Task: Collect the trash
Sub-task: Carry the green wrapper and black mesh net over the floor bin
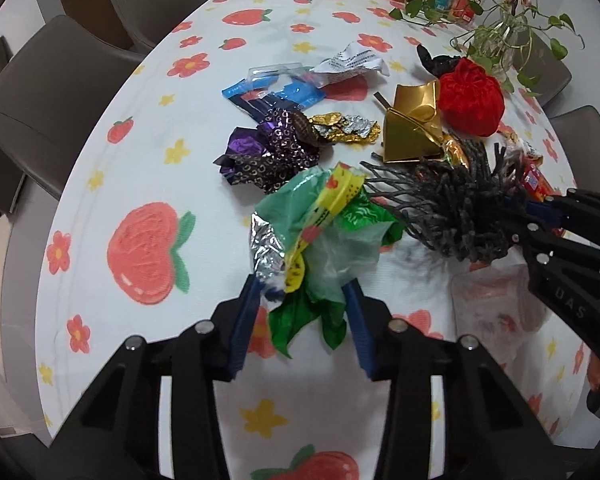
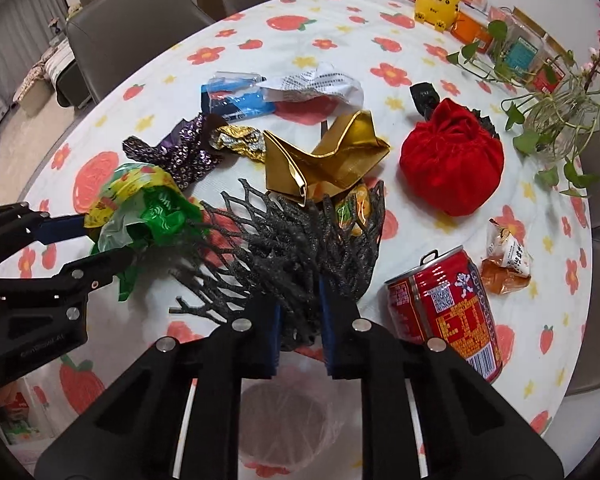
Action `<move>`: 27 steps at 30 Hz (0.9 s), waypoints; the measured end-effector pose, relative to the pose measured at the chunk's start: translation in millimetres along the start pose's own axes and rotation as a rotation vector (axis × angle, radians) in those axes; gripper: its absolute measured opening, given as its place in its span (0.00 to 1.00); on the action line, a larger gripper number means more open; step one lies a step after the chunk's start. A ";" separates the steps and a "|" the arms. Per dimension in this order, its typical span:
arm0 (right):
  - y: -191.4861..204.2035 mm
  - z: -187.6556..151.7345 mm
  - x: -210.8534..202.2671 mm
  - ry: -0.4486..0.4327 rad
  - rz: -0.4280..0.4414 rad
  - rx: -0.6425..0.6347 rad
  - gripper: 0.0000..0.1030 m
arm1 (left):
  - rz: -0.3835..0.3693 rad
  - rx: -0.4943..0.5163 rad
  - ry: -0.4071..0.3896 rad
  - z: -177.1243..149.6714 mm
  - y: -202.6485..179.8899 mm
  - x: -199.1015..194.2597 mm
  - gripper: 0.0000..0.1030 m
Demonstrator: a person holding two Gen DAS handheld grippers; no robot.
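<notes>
Green and yellow wrappers (image 1: 324,224) are pinched between the blue pads of the left gripper (image 1: 304,300). Its jaws are narrow and closed on the bunch, with a bit of silver foil (image 1: 266,250) at the 9 o'clock side. A green tail of wrapper hangs down between the jaws.

Grey foam net (image 2: 296,256) is squeezed by the right gripper (image 2: 300,322). Its jaws are almost together, with the net bunched between the pads. The net fans out toward 12 o'clock over the table (image 2: 540,320).

More trash is left on the flowery cloth. From the right wrist view, a red can (image 2: 448,312) is seen lying at 3 o'clock of the right gripper. A small snack pack (image 2: 506,256) is just past the can. A gold box (image 2: 324,160) is found at 12 o'clock, just beyond the net. A red cloth bundle (image 2: 452,164) sits at 1 o'clock. Purple wrappers (image 2: 184,148) and gold foil (image 2: 240,142) are seen at 11 o'clock. A blue pack (image 2: 236,98) and white paper (image 2: 316,84) lie farther back. A clear lined bin (image 2: 288,416) is seen below the right gripper at 6 o'clock.
</notes>
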State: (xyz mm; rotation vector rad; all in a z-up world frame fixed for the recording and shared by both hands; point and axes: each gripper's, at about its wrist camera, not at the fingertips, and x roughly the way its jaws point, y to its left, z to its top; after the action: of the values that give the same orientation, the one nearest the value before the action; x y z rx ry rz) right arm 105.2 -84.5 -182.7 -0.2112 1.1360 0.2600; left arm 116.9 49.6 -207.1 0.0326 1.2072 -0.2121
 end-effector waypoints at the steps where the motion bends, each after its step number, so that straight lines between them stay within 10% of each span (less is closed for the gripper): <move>1: 0.1 0.3 -4.6 -0.003 0.003 0.009 0.13 | -0.008 -0.006 0.001 -0.2 0.8 -2.0 0.37; 17: 30.7 -9.8 -98.4 -0.105 0.030 -0.035 0.13 | -0.033 -0.088 -0.105 -45.7 20.2 -90.6 0.25; 27: 131.6 -23.5 -127.2 -0.138 0.239 -0.410 0.13 | 0.144 -0.471 -0.197 -154.2 74.5 -169.3 0.25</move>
State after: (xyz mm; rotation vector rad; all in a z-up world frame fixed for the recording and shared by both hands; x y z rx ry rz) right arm -6.4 21.3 -80.6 -0.4135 0.9613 0.7118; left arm -69.4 168.5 -111.3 -0.3043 1.0288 0.1946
